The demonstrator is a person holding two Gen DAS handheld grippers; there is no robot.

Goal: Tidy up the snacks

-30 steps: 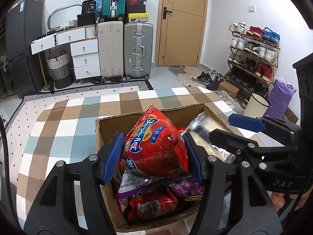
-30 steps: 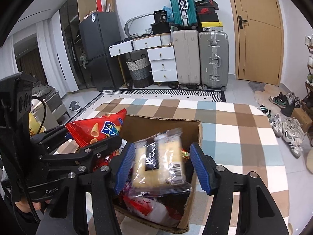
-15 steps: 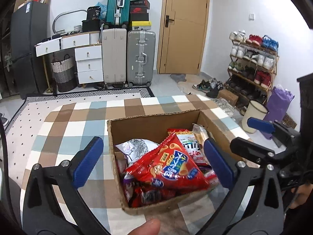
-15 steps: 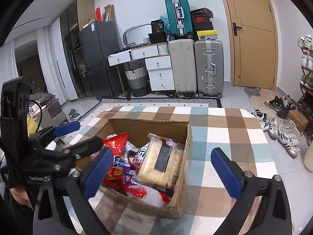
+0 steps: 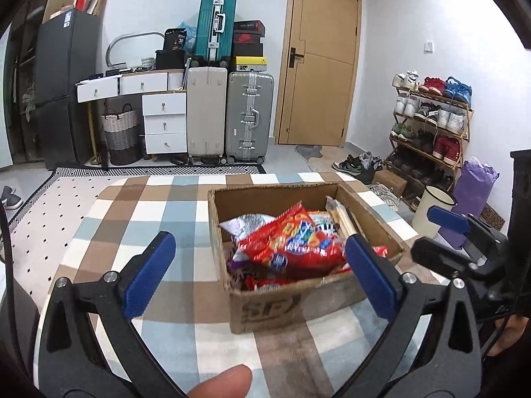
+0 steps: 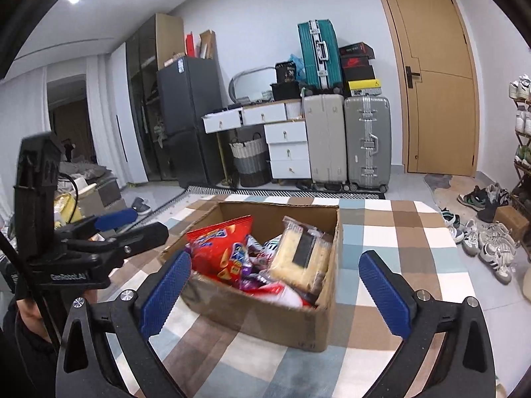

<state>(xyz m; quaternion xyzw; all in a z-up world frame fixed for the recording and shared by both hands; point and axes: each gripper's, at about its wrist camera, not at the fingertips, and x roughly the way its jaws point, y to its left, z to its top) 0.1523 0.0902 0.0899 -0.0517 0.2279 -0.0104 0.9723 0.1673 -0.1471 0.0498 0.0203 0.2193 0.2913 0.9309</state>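
At the center of both views sat a cardboard box (image 5: pixel 292 301) (image 6: pixel 265 311) on a checked tablecloth (image 5: pixel 139 219) (image 6: pixel 398 232), holding a red chip bag (image 5: pixel 292 245) (image 6: pixel 222 248) and a clear cracker pack (image 6: pixel 302 255). Low in each frame, the left gripper (image 5: pixel 259 272) and right gripper (image 6: pixel 275 292) were spread wide, released and grasping nothing, each short of the box.

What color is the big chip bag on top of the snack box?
Red, with blue and yellow print. The chip bag shows best in the left wrist view, lying atop the cardboard box.
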